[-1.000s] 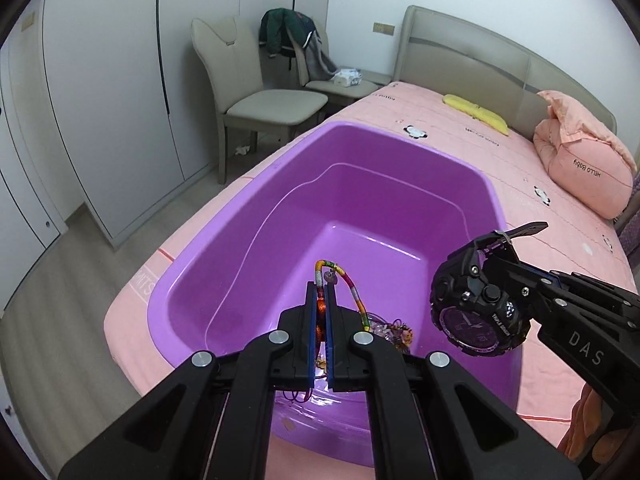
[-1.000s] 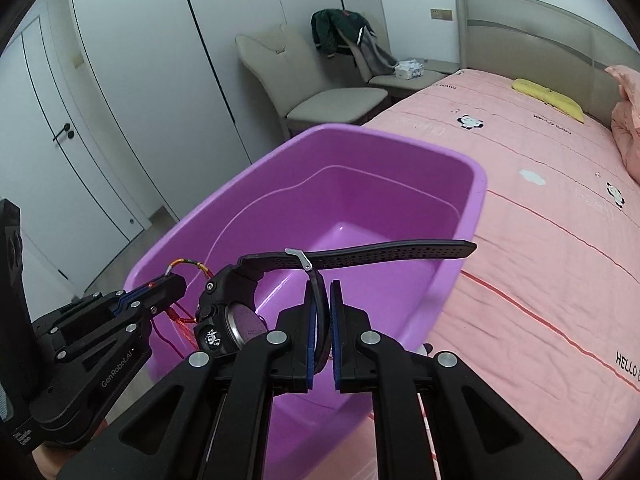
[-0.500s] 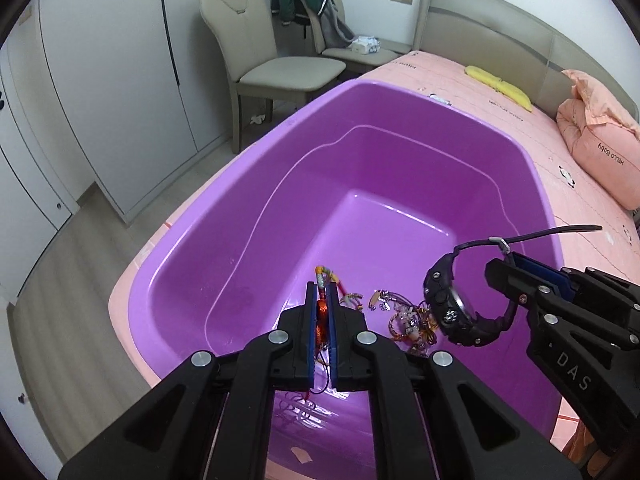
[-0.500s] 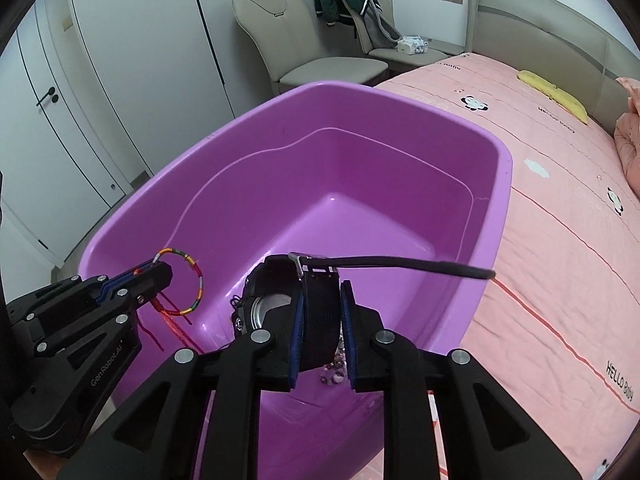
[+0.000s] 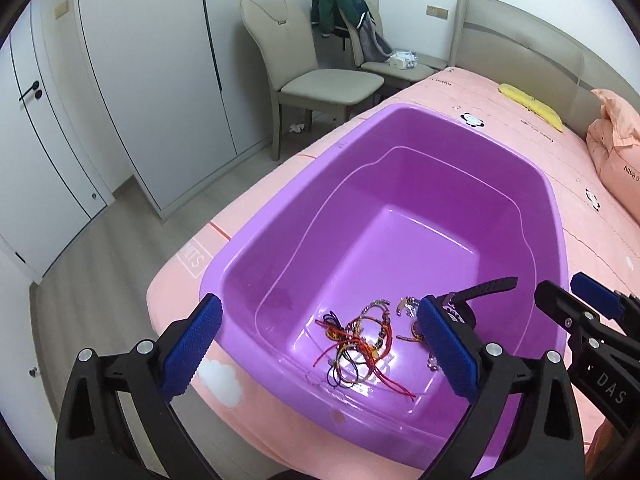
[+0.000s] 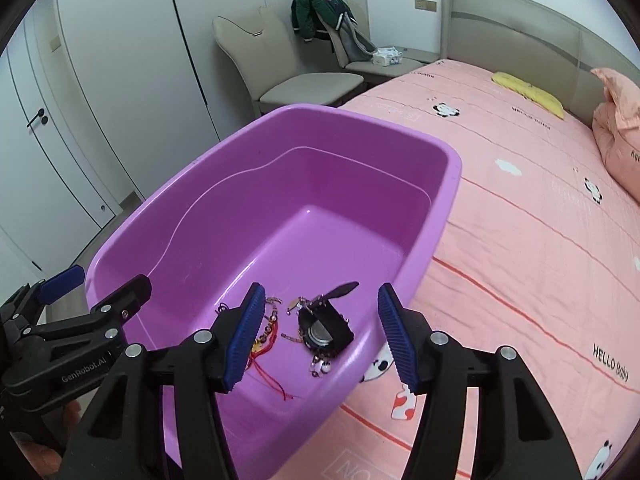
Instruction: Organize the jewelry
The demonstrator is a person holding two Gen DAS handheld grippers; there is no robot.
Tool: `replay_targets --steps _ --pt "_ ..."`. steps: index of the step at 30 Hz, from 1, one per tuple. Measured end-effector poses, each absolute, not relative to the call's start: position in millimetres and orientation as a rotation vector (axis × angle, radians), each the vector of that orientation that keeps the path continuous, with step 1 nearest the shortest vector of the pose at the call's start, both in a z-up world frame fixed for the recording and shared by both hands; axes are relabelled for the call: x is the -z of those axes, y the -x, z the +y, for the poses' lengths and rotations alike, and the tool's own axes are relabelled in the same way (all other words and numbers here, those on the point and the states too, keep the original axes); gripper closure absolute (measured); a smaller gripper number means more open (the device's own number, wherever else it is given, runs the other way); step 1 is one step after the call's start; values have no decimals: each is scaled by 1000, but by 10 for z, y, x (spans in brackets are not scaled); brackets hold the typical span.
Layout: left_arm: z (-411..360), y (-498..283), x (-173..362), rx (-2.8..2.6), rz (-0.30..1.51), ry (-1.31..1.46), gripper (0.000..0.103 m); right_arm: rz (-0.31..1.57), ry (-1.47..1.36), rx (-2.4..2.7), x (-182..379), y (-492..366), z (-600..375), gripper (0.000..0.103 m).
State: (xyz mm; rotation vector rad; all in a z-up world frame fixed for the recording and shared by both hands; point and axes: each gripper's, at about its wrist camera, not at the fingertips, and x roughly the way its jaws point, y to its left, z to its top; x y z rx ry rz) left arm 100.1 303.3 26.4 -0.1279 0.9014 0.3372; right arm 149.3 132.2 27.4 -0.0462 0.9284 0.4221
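Note:
A purple plastic basin (image 5: 424, 114) stands on the pink bed. On its floor lies a tangle of coloured cord bracelets (image 5: 360, 344) and small charms. Above them my left gripper (image 5: 320, 344) holds nothing, its jaws opening wide. A black watch (image 6: 324, 328) lies face down in the near corner of the basin (image 6: 360, 116), free of the pads of my right gripper (image 6: 320, 332), whose jaws are opening. In the left wrist view the watch strap (image 5: 488, 286) sticks out behind one finger, and the right gripper (image 5: 576, 300) sits at the right. The left gripper (image 6: 92, 286) hangs over the basin's left rim.
The pink bedspread (image 6: 520, 240) stretches right, with a pink pillow (image 6: 616, 140) and a yellow cushion (image 6: 528, 94) by the headboard. Two beige chairs (image 5: 320, 76), one with a green jacket (image 5: 340, 8), stand beyond the bed. White wardrobe doors (image 5: 140, 80) line the left wall.
Both grippers went from shut to open. The left one let go of the coloured bracelet and the right one let go of the watch. Both things now lie on the basin floor.

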Motion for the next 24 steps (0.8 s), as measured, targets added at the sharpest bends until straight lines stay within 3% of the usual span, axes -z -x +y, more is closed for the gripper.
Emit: replay_targets --steps 24 --pt "2971 -783 -550 -437 899 137 6 934 57 -368 -459 -1228 1140 41"
